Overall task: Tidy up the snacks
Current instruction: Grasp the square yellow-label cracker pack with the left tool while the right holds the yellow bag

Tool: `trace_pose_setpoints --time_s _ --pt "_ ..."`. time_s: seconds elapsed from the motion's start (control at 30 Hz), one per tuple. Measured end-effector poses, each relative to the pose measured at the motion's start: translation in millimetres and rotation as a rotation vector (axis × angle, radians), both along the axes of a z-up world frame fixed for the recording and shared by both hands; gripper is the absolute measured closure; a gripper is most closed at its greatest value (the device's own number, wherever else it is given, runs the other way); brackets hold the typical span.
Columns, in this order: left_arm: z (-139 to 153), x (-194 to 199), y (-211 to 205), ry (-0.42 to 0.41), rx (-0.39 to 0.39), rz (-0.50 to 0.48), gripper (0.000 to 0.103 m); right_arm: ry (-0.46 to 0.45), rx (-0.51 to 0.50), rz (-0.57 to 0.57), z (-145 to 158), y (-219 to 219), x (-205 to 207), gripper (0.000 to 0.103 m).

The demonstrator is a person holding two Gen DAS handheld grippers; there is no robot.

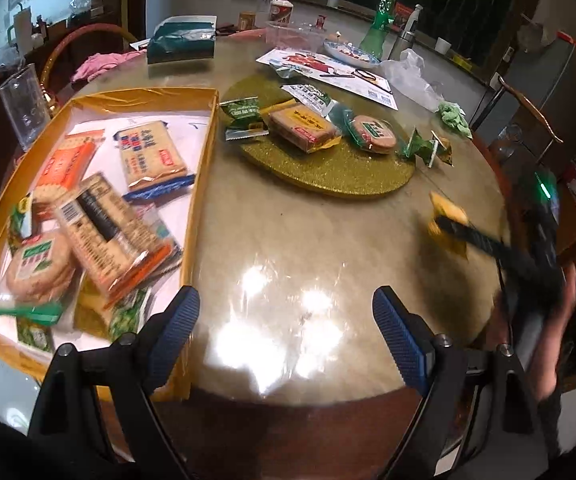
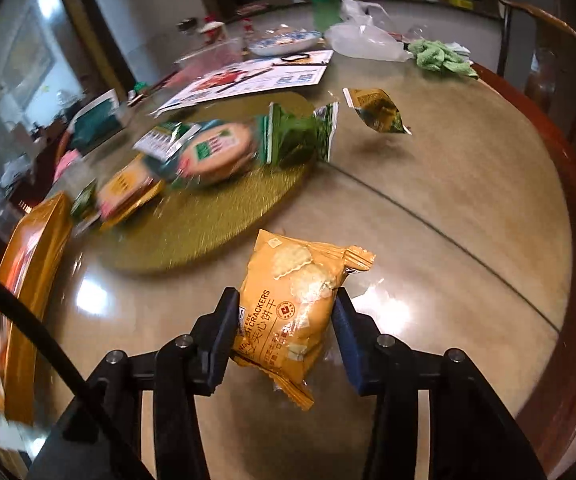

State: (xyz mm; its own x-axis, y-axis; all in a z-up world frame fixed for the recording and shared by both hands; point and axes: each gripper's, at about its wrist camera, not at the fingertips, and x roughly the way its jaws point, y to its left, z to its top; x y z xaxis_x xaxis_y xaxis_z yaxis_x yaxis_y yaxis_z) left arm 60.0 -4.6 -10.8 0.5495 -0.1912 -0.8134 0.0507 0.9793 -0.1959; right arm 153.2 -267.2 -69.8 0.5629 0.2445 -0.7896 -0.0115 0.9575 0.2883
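Observation:
My right gripper [image 2: 286, 320] is shut on a yellow sandwich-cracker packet [image 2: 295, 308] and holds it above the table; it also shows, blurred, in the left wrist view [image 1: 447, 216]. My left gripper [image 1: 286, 320] is open and empty above the table's near edge, just right of the gold box [image 1: 204, 168] that holds several snack packets [image 1: 104, 216]. More packets lie on the gold glitter mat [image 1: 327, 172]: a square cracker pack [image 1: 301, 128], a round biscuit pack [image 1: 371, 134] and green packets [image 1: 244, 114]. A small gold-green packet [image 2: 375, 110] lies right of the mat.
At the back of the round table [image 1: 288, 240] are a leaflet [image 1: 327, 68], a plate [image 1: 349, 52], a green bottle [image 1: 379, 28], a plastic bag [image 1: 407, 72], a green cloth [image 1: 453, 116] and a teal box [image 1: 180, 44]. A clear cup [image 1: 24, 104] stands left of the gold box.

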Motion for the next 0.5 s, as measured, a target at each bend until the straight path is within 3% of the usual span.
trace_pose_setpoints --time_s 0.2,0.37,0.5 --pt "-12 55 -12 0.067 -0.021 0.064 0.015 -0.03 0.011 -0.026 -1 -16 -24 0.058" --pt "-15 132 -41 0.083 0.055 0.093 0.015 -0.063 -0.013 -0.055 -2 -14 -26 0.058" --pt "-21 191 -43 0.119 0.046 0.202 0.015 -0.07 0.007 -0.05 -3 -17 -28 0.058"
